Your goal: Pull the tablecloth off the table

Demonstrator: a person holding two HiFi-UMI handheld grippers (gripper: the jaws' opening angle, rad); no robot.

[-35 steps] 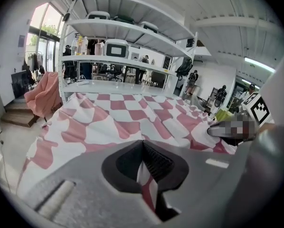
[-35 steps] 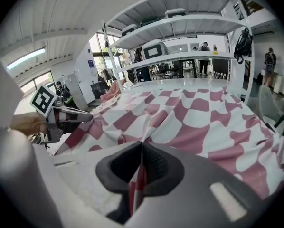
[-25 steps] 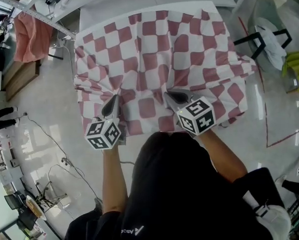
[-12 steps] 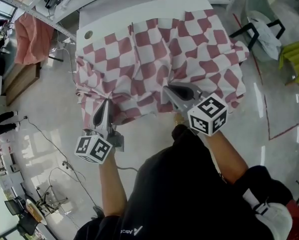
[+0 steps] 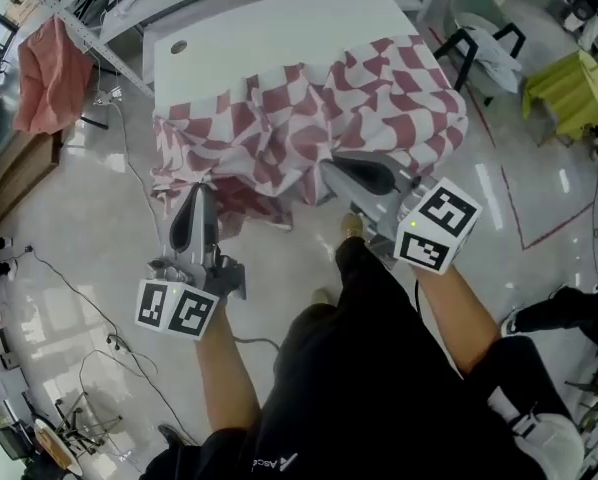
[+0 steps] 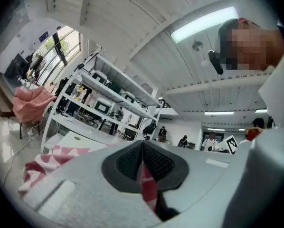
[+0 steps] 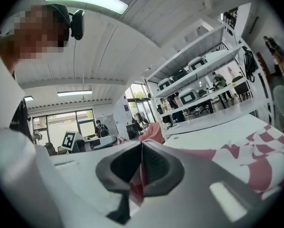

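Left gripper view is showing the left gripper (image 6: 142, 148) pinching a fold of the checked tablecloth (image 6: 149, 190) between pressed-together pads, and the right gripper (image 7: 142, 151) is clamping another fold the same way. Outward, the cloth is lying bunched across the near half of the table (image 5: 269, 28) and spilling over its near edge. Pulling well probably means drawing both hands evenly, straight away from that edge, clamps firm.

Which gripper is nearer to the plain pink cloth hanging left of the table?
Left. The left gripper holds the red-and-white checkered tablecloth on the side facing the pink cloth; the right gripper holds it farther right.
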